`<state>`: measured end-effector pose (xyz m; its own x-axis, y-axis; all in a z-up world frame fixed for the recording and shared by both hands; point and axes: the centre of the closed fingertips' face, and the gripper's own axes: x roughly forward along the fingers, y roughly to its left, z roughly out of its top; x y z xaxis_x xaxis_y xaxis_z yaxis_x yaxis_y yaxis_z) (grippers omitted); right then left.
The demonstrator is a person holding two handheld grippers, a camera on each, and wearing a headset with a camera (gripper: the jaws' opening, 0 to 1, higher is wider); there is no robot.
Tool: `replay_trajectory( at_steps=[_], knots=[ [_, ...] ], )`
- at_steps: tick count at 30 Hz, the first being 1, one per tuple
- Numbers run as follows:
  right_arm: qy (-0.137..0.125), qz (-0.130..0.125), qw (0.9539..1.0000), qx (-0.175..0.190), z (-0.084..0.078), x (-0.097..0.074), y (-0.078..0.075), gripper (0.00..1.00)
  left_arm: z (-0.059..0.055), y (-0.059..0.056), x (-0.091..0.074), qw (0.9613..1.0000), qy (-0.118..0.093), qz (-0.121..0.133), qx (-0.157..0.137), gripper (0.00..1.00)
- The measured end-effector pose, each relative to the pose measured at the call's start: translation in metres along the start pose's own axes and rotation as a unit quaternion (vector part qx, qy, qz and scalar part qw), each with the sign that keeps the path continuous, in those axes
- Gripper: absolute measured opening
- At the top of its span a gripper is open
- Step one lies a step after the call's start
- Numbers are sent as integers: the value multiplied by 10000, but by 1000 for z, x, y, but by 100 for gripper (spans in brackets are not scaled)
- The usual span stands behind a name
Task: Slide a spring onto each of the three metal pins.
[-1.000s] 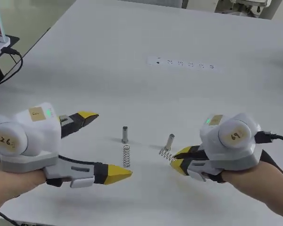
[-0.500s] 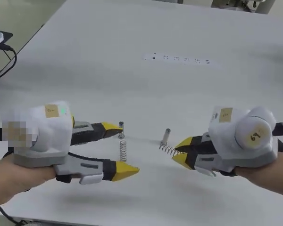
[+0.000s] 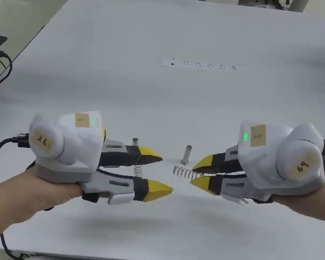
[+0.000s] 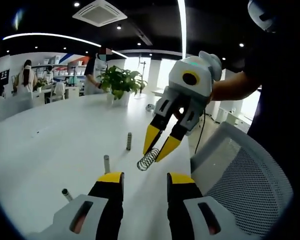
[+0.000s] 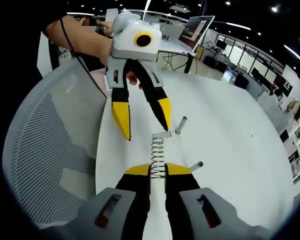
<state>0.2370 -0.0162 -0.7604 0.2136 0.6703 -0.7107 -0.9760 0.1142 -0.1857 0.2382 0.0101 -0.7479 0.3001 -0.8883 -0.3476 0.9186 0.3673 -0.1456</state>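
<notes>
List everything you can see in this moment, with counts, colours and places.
table: one, white, under everything.
pins: at least two, silver, upright mid-table by the gripper tips.
held spring: one, silver, in the right gripper's jaws.
loose spring: one, silver, upright by the left gripper.
socket strip: one, white, farther back on the table.
chair: one, grey mesh, at the table's edge.
plant: one, green, at the table's far end.
laptop: one, open, on a desk behind.
left gripper: white, black jaws with yellow tips, open.
right gripper: same colours, shut on the held spring.
hands: two, one holding each gripper.
</notes>
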Motion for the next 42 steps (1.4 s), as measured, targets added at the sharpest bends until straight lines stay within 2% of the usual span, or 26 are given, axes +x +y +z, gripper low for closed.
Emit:
replay_trajectory(
  at_steps=[7, 10, 15, 19, 22, 27, 37, 42],
  knots=[
    [-31, 74, 9999, -72, 2, -2, 2, 7, 7, -4, 4, 9999, -71, -65, 31, 24],
    [-62, 137, 9994, -305, 4, -2, 5, 7, 9, -6, 6, 9999, -77, -131, 47, 22],
    [-102, 183, 9987, -475, 7, -3, 7, 7, 9, -8, 10, 9997, -71, -224, 33, 16],
    [-160, 171, 9985, -499, 10, -5, 7, 7, 11, -12, 13, 9995, -91, -297, 92, 12],
    [-311, 227, 9978, -538, 15, -7, 9, 7, 12, -14, 14, 9993, -117, -332, 103, 9],
    [-339, 261, 9975, -564, 15, -8, 11, 7, 14, -16, 15, 9991, -125, -359, 189, 5],
    [-389, 282, 9971, -588, 16, -8, 12, 7, 16, -19, 14, 9985, -157, -407, 336, 4],
    [-394, 299, 9969, -612, 16, -8, 13, 8, 16, -21, 14, 9983, -153, -457, 317, 3]
  ],
)
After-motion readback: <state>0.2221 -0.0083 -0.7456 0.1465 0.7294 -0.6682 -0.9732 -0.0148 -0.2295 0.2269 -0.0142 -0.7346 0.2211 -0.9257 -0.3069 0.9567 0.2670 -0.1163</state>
